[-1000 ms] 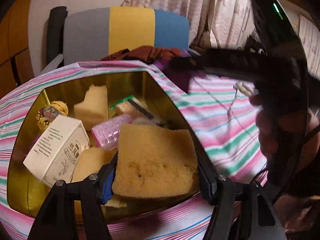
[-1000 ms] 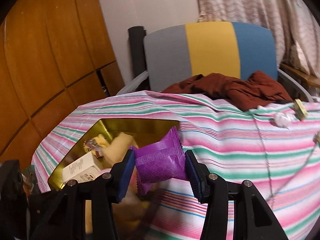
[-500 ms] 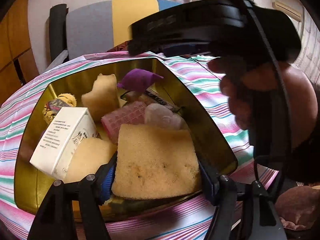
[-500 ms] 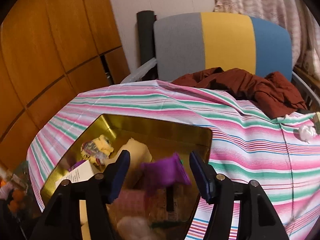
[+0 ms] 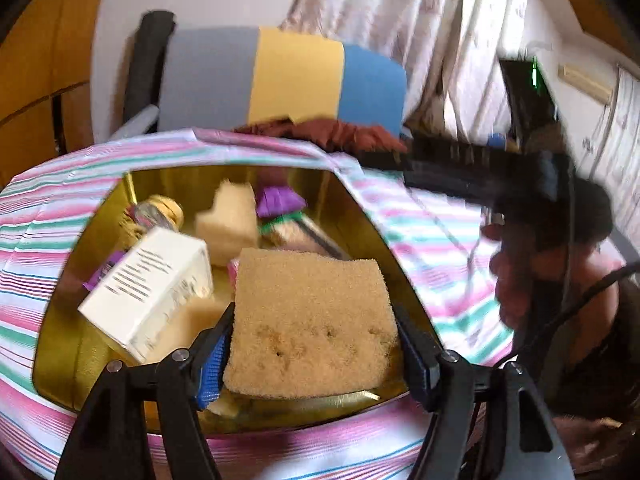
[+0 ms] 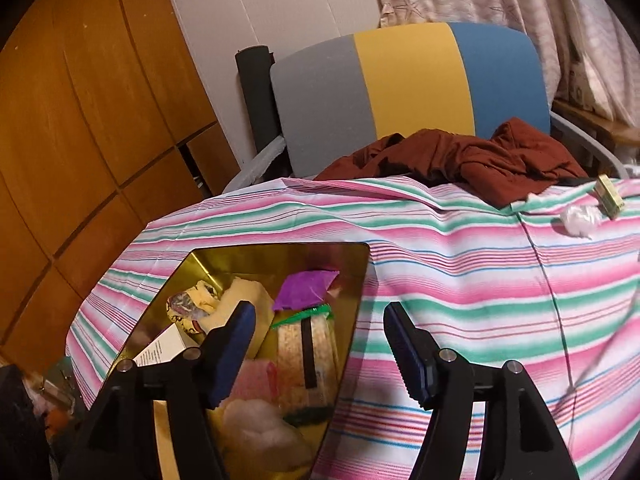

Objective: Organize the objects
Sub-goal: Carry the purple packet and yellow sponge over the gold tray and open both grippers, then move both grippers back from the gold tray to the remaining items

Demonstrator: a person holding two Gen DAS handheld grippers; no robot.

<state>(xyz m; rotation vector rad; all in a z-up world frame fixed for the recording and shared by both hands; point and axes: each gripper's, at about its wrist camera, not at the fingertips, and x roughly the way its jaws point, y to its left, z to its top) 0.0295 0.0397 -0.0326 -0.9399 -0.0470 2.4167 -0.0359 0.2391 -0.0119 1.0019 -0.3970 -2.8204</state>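
An open gold tin (image 5: 360, 208) sits on the striped tablecloth and holds several items. Over its near end, my left gripper (image 5: 314, 312) has a tan sponge (image 5: 312, 320) between its pads. The jaws are opening, and both pads still touch the sponge's sides. A white box (image 5: 148, 280) leans in the tin on the left. My right gripper (image 6: 319, 312) hovers over the tin's (image 6: 280, 246) right rim, its jaws opening with nothing between them. The purple packet (image 6: 306, 290) lies in the tin's far part, also visible as the purple packet (image 5: 278, 200) in the left wrist view.
A grey, yellow and blue chair (image 6: 412, 80) with a brown cloth (image 6: 460, 160) stands behind the table. A crumpled white scrap (image 6: 578, 218), a small gold item (image 6: 608, 196) and a thin cord (image 6: 548, 280) lie on the tablecloth (image 6: 460, 280). A hand (image 5: 516, 280) holds the right gripper.
My right gripper opened and let the purple packet drop into the tin, then drew back off to the right. The left gripper lifted slightly with the sponge still between its pads.
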